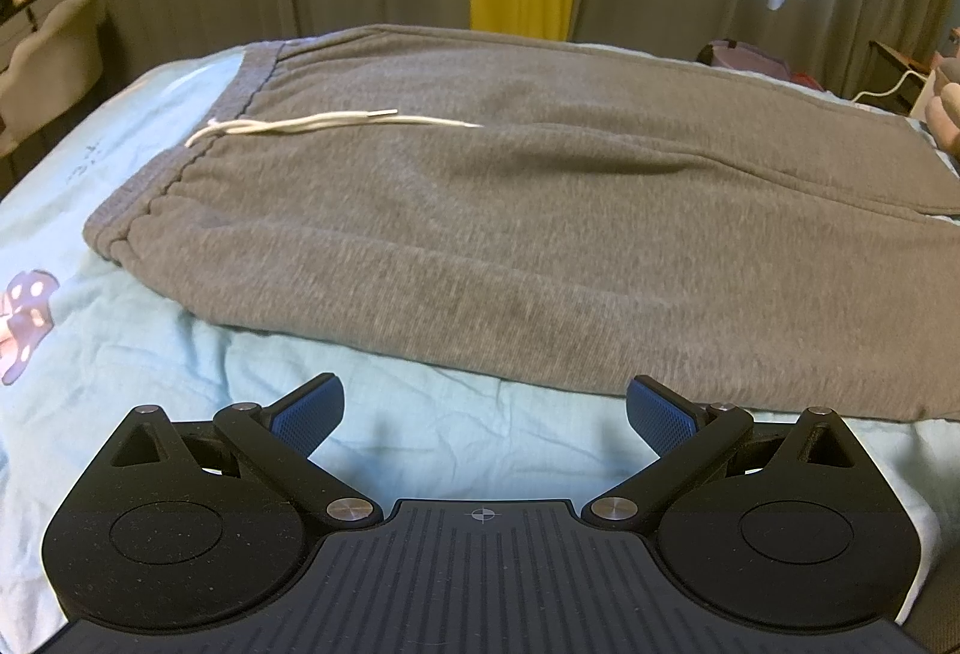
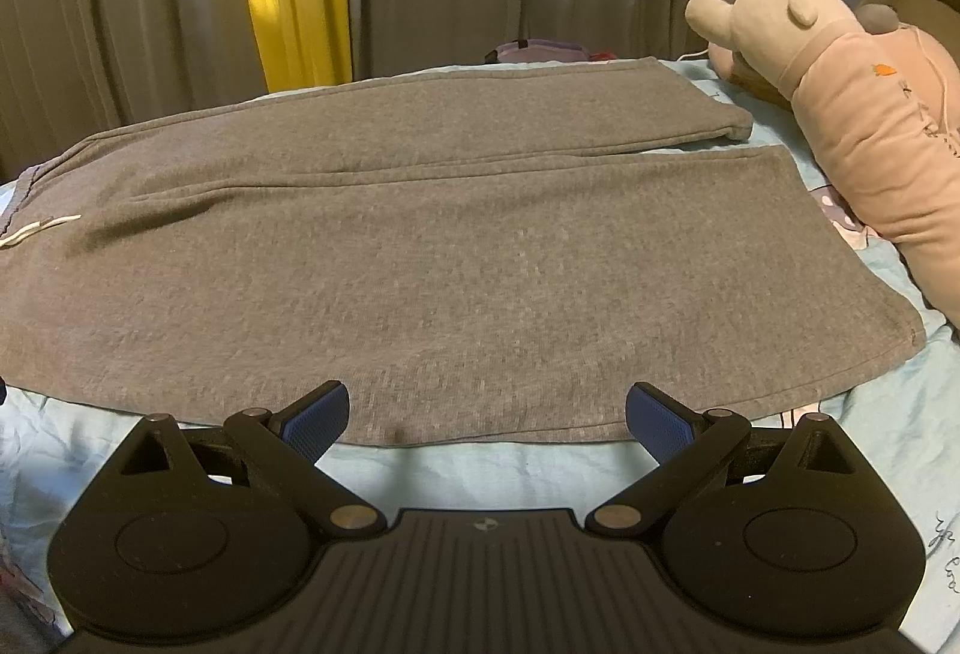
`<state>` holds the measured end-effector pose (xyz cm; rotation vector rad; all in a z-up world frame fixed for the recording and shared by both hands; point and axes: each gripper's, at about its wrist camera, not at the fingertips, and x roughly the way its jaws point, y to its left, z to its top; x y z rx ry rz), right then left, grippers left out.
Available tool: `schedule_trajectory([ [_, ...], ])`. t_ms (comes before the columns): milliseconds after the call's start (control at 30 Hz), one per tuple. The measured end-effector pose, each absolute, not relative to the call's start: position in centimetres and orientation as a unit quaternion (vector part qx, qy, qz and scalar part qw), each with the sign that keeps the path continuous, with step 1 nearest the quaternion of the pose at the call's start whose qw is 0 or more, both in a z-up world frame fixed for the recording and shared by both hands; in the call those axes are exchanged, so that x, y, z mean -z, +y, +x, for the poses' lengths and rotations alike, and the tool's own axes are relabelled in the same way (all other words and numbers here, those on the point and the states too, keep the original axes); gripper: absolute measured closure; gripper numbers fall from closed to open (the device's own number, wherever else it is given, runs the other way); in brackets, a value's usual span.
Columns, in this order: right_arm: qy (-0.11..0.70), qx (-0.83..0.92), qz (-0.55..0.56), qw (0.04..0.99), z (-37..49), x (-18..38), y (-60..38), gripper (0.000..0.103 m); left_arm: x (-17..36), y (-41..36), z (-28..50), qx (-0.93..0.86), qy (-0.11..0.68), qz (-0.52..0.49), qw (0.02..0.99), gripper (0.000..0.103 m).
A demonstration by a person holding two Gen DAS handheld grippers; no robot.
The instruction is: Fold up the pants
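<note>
The bed [image 1: 420,432], under a pale blue sheet, carries everything here. The grey pants [image 2: 456,258] lie flat on it just ahead of both sets of fingers, their long axis running crosswise to the way the fingers point: waistband off to the left, two leg hems off to the right near a plush toy [image 2: 852,102]. The left gripper [image 1: 485,411] hangs released over bare sheet, its fingers spread wide with the near long edge of the pants a little beyond the tips, at the waist end. The right gripper [image 2: 487,414] is likewise released and empty, its fingers already at that same near edge, toward the leg end, so it looks the nearer. A white drawstring [image 1: 312,121] trails from the waistband
</note>
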<state>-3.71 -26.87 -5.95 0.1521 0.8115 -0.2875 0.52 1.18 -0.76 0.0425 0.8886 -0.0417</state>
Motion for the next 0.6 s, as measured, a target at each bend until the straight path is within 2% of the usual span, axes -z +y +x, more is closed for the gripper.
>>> schedule_trajectory([
  [600, 0.411, 0.136, 0.074, 0.898, -2.9, 6.84, -27.15, 0.004, 0.98, 1.19, 1.52, 0.018, 0.452, 0.011, 0.892, 0.0],
])
